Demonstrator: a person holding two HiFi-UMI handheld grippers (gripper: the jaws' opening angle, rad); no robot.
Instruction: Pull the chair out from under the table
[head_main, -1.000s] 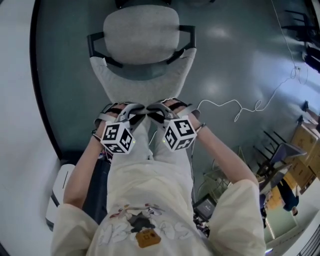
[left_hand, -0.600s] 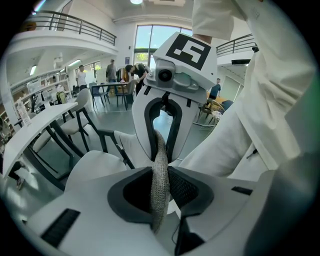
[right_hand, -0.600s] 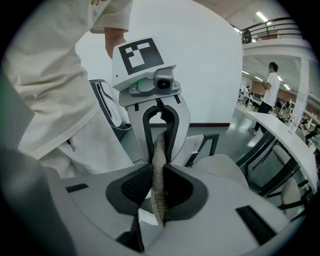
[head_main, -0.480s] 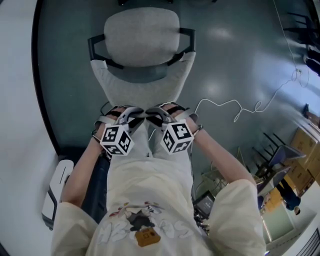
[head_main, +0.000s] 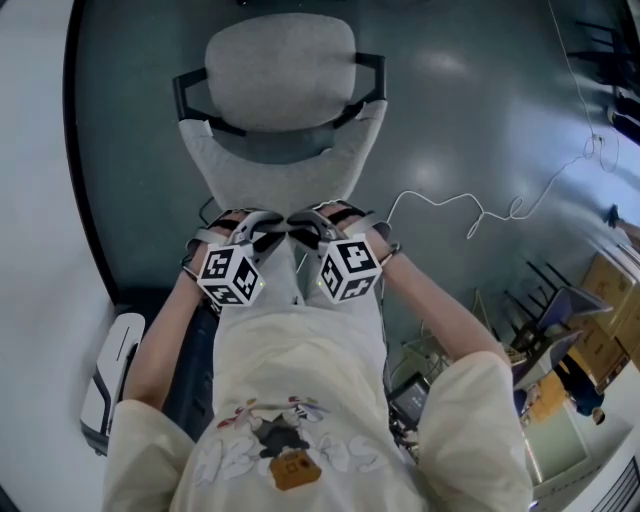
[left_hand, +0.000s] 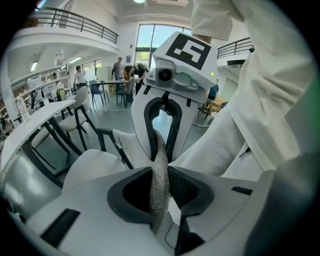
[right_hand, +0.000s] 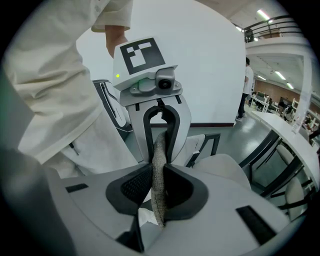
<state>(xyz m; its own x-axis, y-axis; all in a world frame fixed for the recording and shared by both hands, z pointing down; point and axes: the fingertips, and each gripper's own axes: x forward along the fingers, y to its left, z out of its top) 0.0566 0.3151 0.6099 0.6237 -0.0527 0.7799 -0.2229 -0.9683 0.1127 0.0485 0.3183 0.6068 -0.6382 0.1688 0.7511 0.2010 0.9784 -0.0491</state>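
Note:
In the head view the chair stands on the grey floor in front of me, its grey fabric seat (head_main: 280, 60) farthest away, black armrests (head_main: 372, 75) at the sides and the backrest (head_main: 285, 160) nearest. My left gripper (head_main: 262, 224) and right gripper (head_main: 312, 222) sit side by side on the backrest's top edge. In the left gripper view the left gripper (left_hand: 160, 187) is shut on that fabric edge (left_hand: 160, 155), facing the other gripper. The right gripper (right_hand: 159, 187) pinches the same backrest edge (right_hand: 160, 150) in the right gripper view.
A curved white table (head_main: 30, 180) with a dark rim runs down the left. A white device (head_main: 105, 385) lies on the floor at lower left. A white cable (head_main: 460, 210) snakes across the floor on the right. Boxes and folded chairs (head_main: 560, 320) crowd the far right.
Both grippers, still clamped on the backrest, have come slightly toward my body with the chair. The white device at lower left has slid further down the picture.

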